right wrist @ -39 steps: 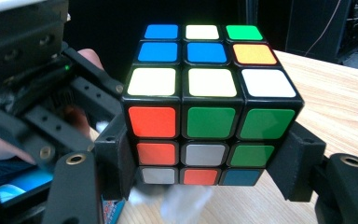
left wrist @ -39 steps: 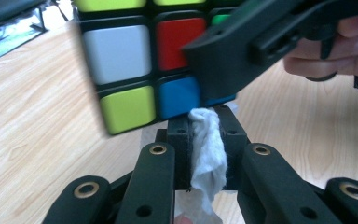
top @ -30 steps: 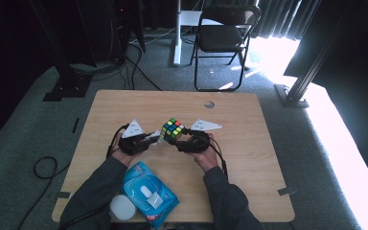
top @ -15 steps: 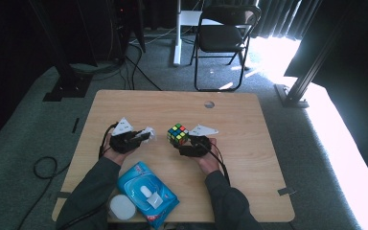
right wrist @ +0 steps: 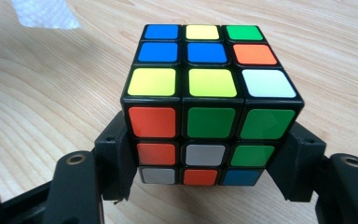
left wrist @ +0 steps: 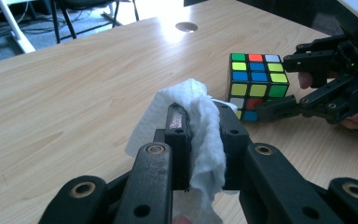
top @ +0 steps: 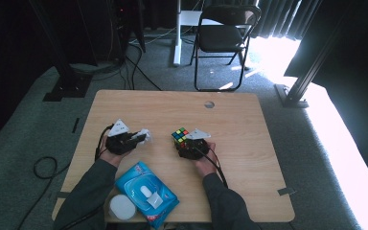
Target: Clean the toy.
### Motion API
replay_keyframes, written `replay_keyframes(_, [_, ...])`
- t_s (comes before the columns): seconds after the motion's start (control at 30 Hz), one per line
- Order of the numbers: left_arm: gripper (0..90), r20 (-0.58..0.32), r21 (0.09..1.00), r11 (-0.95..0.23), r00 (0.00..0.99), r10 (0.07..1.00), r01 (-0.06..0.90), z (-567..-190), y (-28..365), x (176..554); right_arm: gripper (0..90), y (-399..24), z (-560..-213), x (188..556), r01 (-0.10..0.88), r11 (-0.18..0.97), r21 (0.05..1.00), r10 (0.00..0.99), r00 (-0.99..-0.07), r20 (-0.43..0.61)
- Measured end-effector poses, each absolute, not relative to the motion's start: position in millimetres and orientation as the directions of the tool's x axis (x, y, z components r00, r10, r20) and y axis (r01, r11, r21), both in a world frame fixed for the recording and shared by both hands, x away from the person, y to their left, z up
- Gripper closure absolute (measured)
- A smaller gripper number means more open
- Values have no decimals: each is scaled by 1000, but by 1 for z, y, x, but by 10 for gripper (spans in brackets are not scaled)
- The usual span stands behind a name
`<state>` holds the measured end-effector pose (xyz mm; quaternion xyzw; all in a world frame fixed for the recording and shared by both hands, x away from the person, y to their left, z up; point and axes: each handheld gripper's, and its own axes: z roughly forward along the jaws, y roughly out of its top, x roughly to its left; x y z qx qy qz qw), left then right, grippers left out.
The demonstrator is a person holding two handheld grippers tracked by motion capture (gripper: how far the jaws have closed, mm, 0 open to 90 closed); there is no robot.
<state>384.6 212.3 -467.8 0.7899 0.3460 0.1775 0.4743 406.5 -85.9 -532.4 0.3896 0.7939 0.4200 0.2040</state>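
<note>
White tissue [left wrist: 200,126] is clamped between the jaws of our left tool [left wrist: 204,135]; the jaws stand nearly closed, with the wad bulging above and below them. In the high view this tool [top: 141,138] sits at the left of the wooden surface [top: 249,120], the tissue [top: 143,135] at its tip.

Our right tool [right wrist: 205,158] grips the cube [right wrist: 209,102] by its two lower side faces, with the jaws set wide enough to span it. The cube's top face reads blue, yellow, green; blue, blue, orange; yellow, yellow, white. The face toward the camera reads orange, green, green; orange, white, green; white, orange, blue. We find no printed logo on any sticker.

In the high view the cube [top: 180,137] is near the middle of the surface, at the front of the right tool [top: 186,143], well apart from the left tool. From the left gripper view the cube [left wrist: 256,84] lies just beyond the tissue, without contact.

A blue wipes pack [top: 146,194] and a white round lid [top: 122,207] lie at the near edge. The pack's print is too small to read.
</note>
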Motion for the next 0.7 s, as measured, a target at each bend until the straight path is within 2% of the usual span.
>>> replay_keyframes(0.53, [768, -57, 863, -317, 700, 712, 392, -472, 213, 385, 338, -84, -543, 403, 487, 352, 799, 797, -604, 17])
replay_keyframes(0.7, [766, -61, 863, -315, 700, 711, 395, -474, 211, 385, 269, -86, -542, 400, 492, 359, 793, 779, -626, 36])
